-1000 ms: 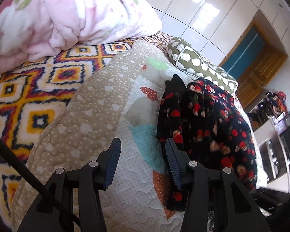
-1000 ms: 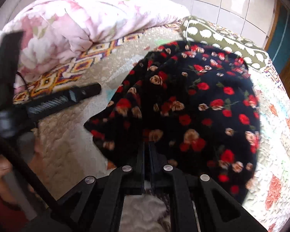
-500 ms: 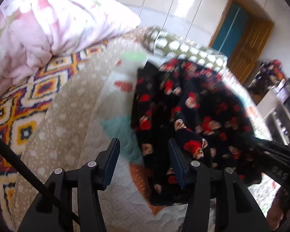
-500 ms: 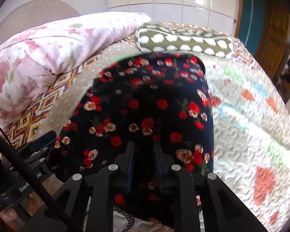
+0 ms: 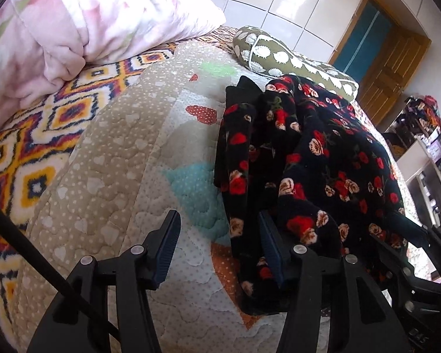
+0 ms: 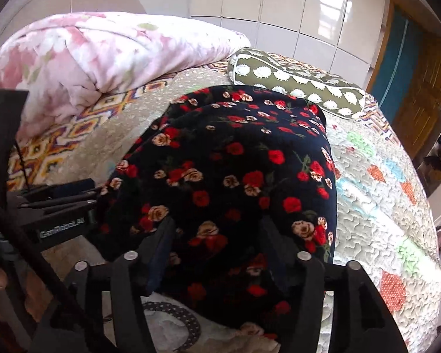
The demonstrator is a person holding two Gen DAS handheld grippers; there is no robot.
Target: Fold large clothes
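Quilted patchwork bedspread (image 5: 138, 158), stitched in wavy lines with dotted hearts in red, teal and orange, is covering the bed and carrying everything in sight. Beneath its far edge a fuzzy blanket (image 5: 29, 153) with orange, purple and white diamonds is showing, and a puffy pink floral comforter (image 5: 73, 20) is lying bunched on top of that. An olive cushion (image 6: 297, 85) printed with white hedgehogs is resting at the head of the bed, just behind the garment. Glossy pale wall panels (image 6: 279, 8) are reflecting window light, and a wooden door (image 5: 394, 67) is standing beside a teal panel.

The black dress (image 6: 235, 170), soft and fleecy with red and cream roses, is lying in a rumpled heap on the bedspread near the front edge. The left gripper (image 5: 220, 250) is standing wide, its ribbed blue pads apart, the right-hand finger touching the dress's hanging edge. The right gripper (image 6: 214, 253) is also spread wide, with the dress lying between its fingers.
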